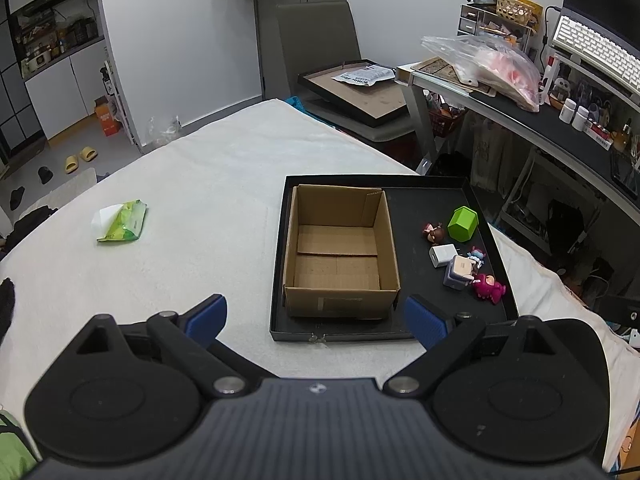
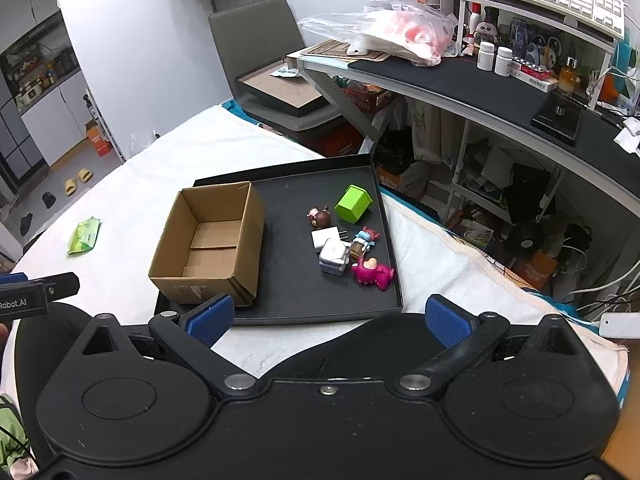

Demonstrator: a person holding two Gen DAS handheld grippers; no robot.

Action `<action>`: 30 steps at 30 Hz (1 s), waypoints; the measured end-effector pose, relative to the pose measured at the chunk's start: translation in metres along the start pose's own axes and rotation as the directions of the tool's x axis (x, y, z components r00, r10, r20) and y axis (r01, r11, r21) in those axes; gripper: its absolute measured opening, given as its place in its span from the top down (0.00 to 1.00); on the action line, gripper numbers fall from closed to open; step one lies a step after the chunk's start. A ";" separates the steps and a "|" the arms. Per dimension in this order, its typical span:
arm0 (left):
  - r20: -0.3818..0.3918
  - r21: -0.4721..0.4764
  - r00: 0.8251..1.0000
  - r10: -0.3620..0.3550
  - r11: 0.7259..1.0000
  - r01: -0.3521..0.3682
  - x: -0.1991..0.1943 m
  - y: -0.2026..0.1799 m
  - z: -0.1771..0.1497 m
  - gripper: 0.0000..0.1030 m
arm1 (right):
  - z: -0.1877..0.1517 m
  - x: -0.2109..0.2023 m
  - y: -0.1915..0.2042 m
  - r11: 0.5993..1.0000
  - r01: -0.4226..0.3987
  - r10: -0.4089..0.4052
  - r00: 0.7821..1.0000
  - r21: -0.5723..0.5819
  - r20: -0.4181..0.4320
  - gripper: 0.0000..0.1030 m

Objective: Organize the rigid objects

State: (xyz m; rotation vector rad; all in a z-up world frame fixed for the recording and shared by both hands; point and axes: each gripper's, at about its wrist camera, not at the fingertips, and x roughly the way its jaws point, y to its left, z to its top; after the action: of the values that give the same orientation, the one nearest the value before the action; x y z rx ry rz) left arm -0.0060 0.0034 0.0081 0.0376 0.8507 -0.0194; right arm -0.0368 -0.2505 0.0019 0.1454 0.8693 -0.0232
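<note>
1 box, 1 tray, perhaps 7 trinkets

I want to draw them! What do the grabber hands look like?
Both the left gripper and right gripper are black plastic with two round discs, silver bolts and blue ribbed fingertips. The left body is ridged grey. White "Robot.AI" lettering marks the left one's side.

The left tool is held level with its blue-padded fingers spread wide apart, nothing between them. The right tool is likewise spread wide, its blue pads gripping nothing. In the right wrist view, part of the left tool shows at the left edge.
</note>
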 end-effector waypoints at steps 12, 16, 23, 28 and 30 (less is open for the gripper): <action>0.005 -0.013 1.000 -0.011 1.000 0.012 0.002 -0.001 -0.003 0.08 | 0.000 -0.002 0.000 1.000 -0.011 0.011 1.000 0.009 -0.001 0.00; 0.012 -0.015 1.000 -0.012 1.000 0.012 0.001 -0.001 -0.002 0.08 | 0.002 -0.004 -0.002 1.000 -0.011 0.011 1.000 0.016 0.005 0.00; 0.013 -0.028 1.000 -0.008 1.000 0.009 0.000 0.001 -0.004 0.08 | 0.000 -0.005 -0.001 1.000 0.005 -0.005 1.000 0.005 0.011 0.00; 0.019 -0.034 1.000 -0.008 0.999 0.009 -0.001 0.003 -0.005 0.08 | -0.001 -0.005 -0.003 1.000 0.008 -0.008 1.000 0.003 0.011 0.00; 0.020 -0.036 1.000 -0.007 0.999 0.007 -0.002 0.003 -0.004 0.08 | -0.001 -0.005 -0.004 1.000 0.008 -0.008 1.000 0.002 0.012 0.00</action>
State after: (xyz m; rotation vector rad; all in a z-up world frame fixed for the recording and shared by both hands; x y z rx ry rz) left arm -0.0103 0.0069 0.0066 0.0004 0.8315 -0.0109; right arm -0.0407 -0.2543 0.0046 0.1436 0.8577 -0.0327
